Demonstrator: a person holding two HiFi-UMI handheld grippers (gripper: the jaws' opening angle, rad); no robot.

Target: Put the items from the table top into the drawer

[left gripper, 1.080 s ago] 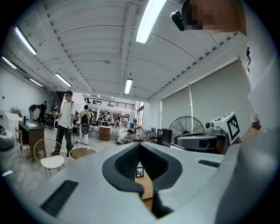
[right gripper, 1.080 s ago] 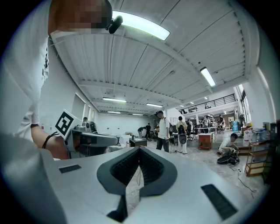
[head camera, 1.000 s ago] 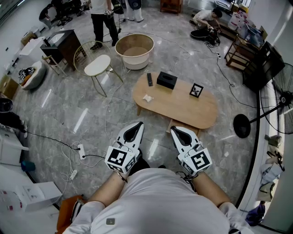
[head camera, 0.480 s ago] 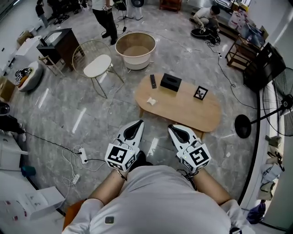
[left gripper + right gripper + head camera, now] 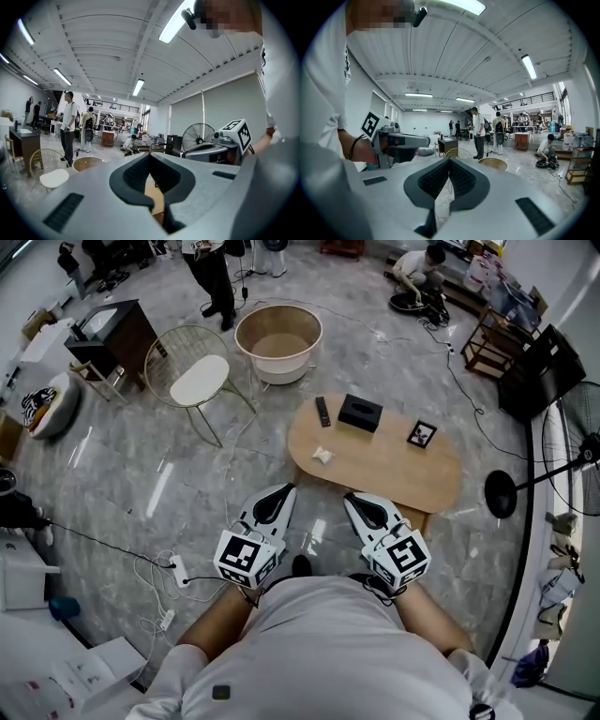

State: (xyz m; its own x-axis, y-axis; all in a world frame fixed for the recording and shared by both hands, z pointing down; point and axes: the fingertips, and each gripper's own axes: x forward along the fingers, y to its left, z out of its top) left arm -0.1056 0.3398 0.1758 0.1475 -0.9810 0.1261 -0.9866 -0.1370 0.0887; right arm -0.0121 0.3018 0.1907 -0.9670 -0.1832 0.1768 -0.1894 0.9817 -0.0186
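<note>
Head view alone: oval table (image 5: 394,479) carrying remote (image 5: 322,411), black box (image 5: 360,413), picture frame (image 5: 422,435), white scrap (image 5: 322,456). Gripper views alone: left gripper (image 5: 150,158), right gripper (image 5: 449,162), jaws clenched tip to tip, empty.

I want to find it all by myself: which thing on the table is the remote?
Find the oval wooden table in the middle of the room. At its far left edge, beside the black box, lies the remote. It is the only long, thin, dark stick there; the box is chunky.
</note>
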